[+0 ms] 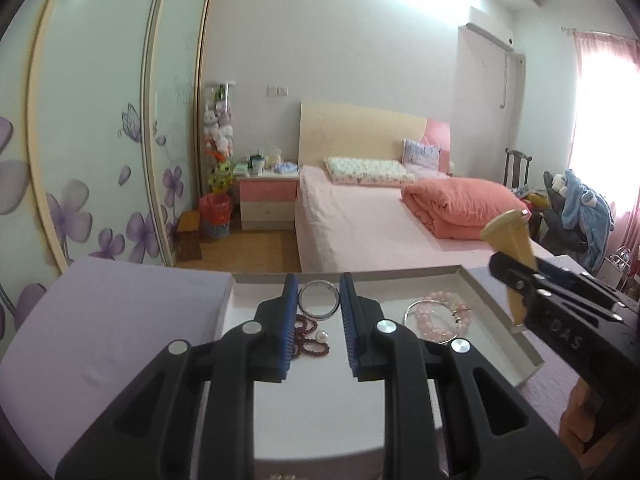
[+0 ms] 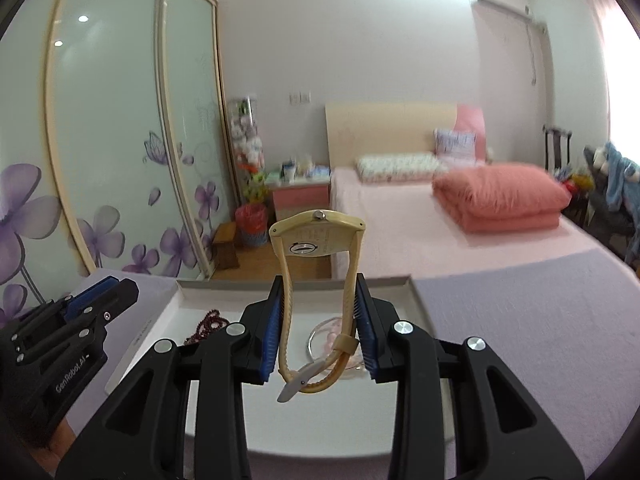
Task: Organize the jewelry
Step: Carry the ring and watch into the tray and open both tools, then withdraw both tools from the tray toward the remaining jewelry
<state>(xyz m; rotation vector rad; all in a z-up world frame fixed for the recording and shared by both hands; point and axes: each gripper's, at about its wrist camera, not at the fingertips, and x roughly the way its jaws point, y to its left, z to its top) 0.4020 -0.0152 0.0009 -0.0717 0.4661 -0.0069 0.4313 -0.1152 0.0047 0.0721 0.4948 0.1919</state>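
My right gripper (image 2: 319, 300) is shut on a cream wristwatch (image 2: 318, 236), gripping both strap halves, and holds it upright above the white tray (image 2: 160, 320). The watch (image 1: 508, 236) and right gripper (image 1: 520, 276) also show in the left wrist view. My left gripper (image 1: 319, 300) is open and empty over the tray (image 1: 500, 312). Below it lie a silver bangle (image 1: 319, 300), a dark red bead bracelet (image 1: 310, 340) and a white pearl (image 1: 322, 336). A pink bead bracelet (image 1: 440, 316) with a clear bangle lies to the right.
The tray rests on a lavender cloth (image 1: 100, 340) that covers the table. A bed (image 1: 380, 220) with a salmon quilt stands behind, with a wardrobe (image 1: 100, 120) on the left and a nightstand (image 1: 268, 196).
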